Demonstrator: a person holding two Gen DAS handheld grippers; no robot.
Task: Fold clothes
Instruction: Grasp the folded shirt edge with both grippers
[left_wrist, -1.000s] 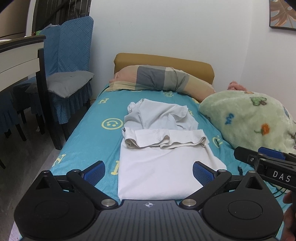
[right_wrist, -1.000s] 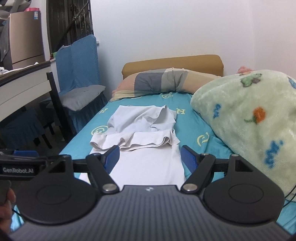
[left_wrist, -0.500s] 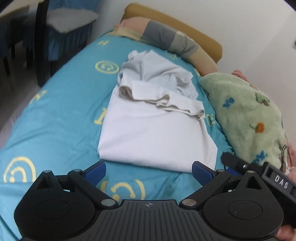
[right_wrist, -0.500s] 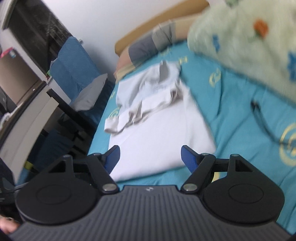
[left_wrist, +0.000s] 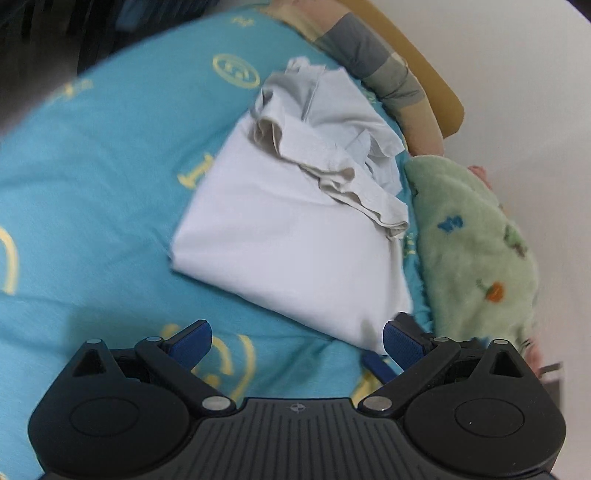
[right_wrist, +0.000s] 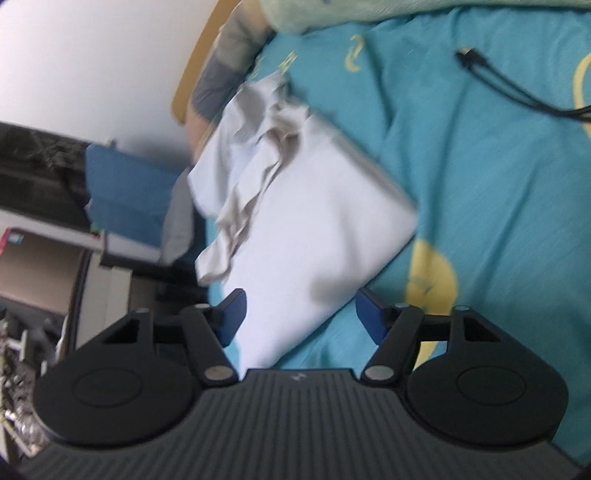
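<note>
Lying partly folded on the turquoise bedsheet (left_wrist: 103, 155), a white garment (left_wrist: 288, 236) waits under both grippers.

A green fleece blanket (left_wrist: 472, 236) lies just beside it, a striped pillow (left_wrist: 373, 62) beyond. The left gripper (left_wrist: 297, 341) and right gripper (right_wrist: 297, 312) hover with fingers spread apart, gripping nothing; a black cable (right_wrist: 509, 88) rests nearby.
</note>
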